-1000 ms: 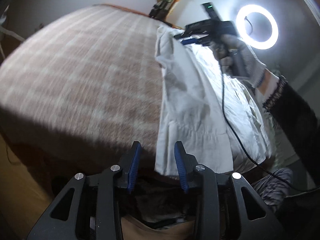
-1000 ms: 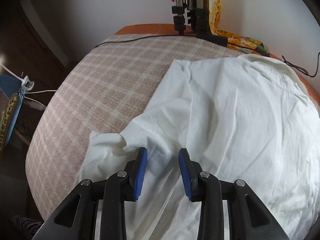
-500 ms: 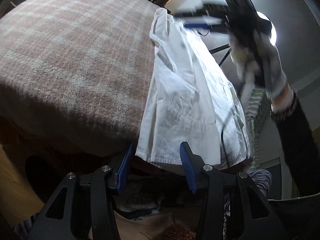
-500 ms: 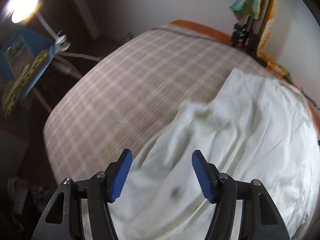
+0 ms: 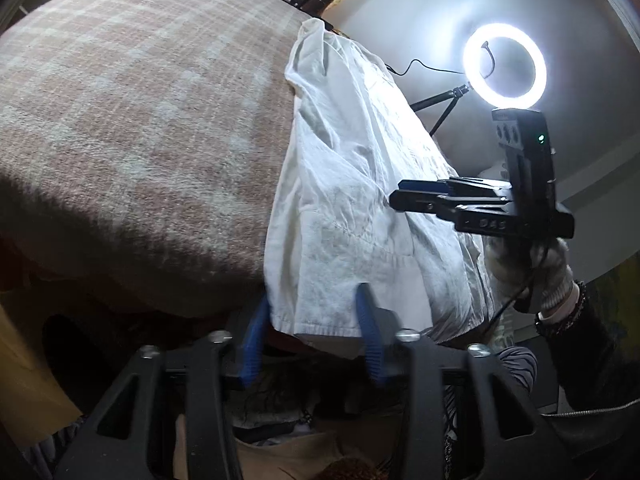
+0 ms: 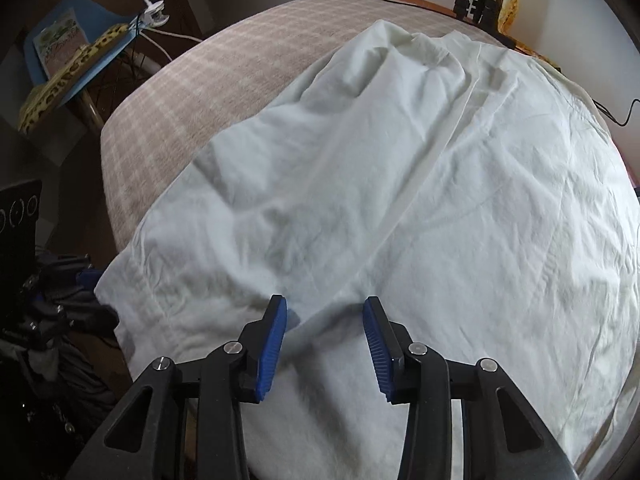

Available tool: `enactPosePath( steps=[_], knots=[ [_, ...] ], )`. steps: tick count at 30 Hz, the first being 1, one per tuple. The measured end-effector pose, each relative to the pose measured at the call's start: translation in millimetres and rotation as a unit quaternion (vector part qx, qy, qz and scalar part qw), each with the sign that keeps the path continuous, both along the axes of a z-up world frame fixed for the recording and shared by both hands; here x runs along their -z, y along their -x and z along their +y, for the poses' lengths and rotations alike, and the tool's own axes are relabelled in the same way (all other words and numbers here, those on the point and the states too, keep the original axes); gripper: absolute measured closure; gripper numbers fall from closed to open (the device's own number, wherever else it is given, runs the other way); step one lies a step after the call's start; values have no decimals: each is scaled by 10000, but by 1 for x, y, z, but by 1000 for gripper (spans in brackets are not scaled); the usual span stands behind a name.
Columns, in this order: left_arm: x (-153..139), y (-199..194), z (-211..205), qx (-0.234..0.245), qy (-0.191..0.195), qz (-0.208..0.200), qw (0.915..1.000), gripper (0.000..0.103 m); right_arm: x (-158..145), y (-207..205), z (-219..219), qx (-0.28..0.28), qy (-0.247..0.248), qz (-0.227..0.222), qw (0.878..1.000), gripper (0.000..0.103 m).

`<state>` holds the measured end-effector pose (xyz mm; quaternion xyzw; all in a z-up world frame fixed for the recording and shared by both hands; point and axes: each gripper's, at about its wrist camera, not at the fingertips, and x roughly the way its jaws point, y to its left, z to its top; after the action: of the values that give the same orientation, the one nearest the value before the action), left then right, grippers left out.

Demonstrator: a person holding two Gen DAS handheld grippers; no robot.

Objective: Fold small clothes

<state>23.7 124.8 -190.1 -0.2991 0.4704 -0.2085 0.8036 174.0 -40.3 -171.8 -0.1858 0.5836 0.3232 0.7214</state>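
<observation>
A white garment (image 5: pixel 348 200) lies spread on the checked blanket (image 5: pixel 140 112), its hem hanging over the near edge. My left gripper (image 5: pixel 310 328) is open, its blue pads on either side of the hem corner, the cloth between them. My right gripper (image 6: pixel 324 336) is open just above the garment (image 6: pixel 400 184) near its lower part, and holds nothing. It also shows in the left wrist view (image 5: pixel 424 200), held by a gloved hand to the right of the cloth.
A lit ring light (image 5: pixel 504 66) on a tripod stands at the right. A tripod base (image 6: pixel 476 0) sits at the blanket's far edge. A blue chair (image 6: pixel 72 56) with a book stands left of the blanket. Dark clutter (image 6: pixel 48 320) lies below the near edge.
The left gripper moved forward until the garment's hem lies between its pads. The right gripper swung from the far sleeve end back to the near part of the garment.
</observation>
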Motion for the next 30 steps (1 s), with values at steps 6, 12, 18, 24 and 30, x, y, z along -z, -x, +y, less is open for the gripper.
enactPosePath(
  steps=[6,12,18,24,30],
  knots=[
    [-16,5,-4,26,-67,-486,9988,95,-44,-22,15,70,-359,-208,9991,52],
    [-28,4,-18,260,-227,-815,9961,97,-68,-83,45,585,-638,-226,9960,38],
    [-36,2,-35,479,-385,-1038,9927,98,-50,-154,87,1143,-369,-174,9926,37],
    [-41,-1,-49,683,-512,-1171,9894,98,-13,-190,120,1499,-23,143,9886,37],
    [-47,1,-66,955,-656,-1334,9843,98,7,-189,136,1363,681,-127,9882,64]
  ],
)
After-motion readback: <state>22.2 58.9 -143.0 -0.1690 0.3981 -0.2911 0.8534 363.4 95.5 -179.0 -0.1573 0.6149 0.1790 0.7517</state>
